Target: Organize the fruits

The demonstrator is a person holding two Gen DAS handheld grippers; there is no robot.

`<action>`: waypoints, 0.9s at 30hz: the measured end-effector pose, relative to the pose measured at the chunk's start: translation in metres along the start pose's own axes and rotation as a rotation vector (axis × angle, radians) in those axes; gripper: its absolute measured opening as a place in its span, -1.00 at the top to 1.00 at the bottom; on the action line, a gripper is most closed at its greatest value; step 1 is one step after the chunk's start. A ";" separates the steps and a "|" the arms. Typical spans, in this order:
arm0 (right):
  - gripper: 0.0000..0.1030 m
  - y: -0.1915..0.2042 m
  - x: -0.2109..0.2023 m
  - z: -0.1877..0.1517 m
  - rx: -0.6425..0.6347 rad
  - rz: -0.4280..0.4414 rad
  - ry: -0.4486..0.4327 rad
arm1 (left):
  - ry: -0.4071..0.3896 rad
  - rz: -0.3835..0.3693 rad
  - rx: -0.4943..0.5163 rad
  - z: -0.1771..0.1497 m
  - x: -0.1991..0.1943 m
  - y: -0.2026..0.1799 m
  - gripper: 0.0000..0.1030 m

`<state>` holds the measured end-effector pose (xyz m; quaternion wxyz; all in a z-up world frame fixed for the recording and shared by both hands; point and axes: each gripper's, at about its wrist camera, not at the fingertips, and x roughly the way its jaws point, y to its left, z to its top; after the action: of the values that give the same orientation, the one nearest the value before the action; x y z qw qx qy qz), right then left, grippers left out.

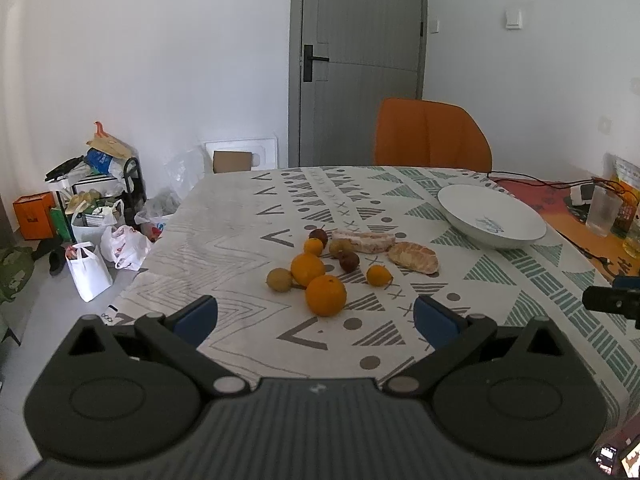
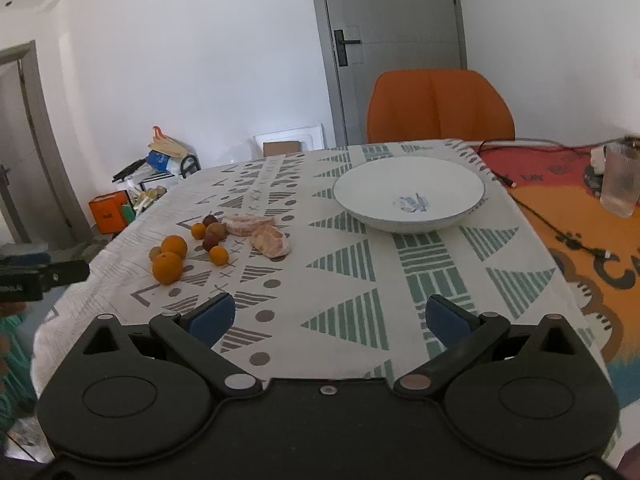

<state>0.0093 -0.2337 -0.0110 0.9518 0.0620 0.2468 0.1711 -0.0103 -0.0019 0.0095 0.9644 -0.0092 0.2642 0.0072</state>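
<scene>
Orange chair (image 1: 432, 136) at the far edge of the tabletop (image 1: 248, 216). Grey door (image 1: 360, 40) behind it, shut. Ribbed drinking glass (image 2: 622, 184) on the orange mat (image 2: 576, 216), black cable (image 2: 560, 232) trailing across. Plastic bags (image 1: 108, 256) and orange box (image 1: 34, 216) on the floor.

you have a loose cluster of fruit on the patterned cloth: two large oranges (image 1: 326, 295) (image 1: 307, 268), three small ones, dark red and greenish fruits, two peeled citrus pieces (image 1: 414, 257). the white bowl (image 2: 408, 192) sits upright, well apart.
</scene>
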 end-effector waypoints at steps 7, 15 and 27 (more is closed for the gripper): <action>-1.00 -0.005 0.000 0.000 0.011 -0.009 0.004 | 0.002 -0.001 0.000 -0.001 -0.001 0.002 -1.00; -1.00 -0.006 -0.002 0.001 0.009 -0.010 -0.010 | -0.006 -0.008 -0.003 0.000 -0.001 0.001 -1.00; -1.00 -0.003 -0.002 0.001 0.007 -0.004 -0.012 | -0.007 -0.007 -0.001 -0.001 -0.003 0.003 -1.00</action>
<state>0.0088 -0.2373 -0.0102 0.9535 0.0658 0.2417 0.1678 -0.0134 0.0008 0.0104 0.9654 -0.0104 0.2607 0.0042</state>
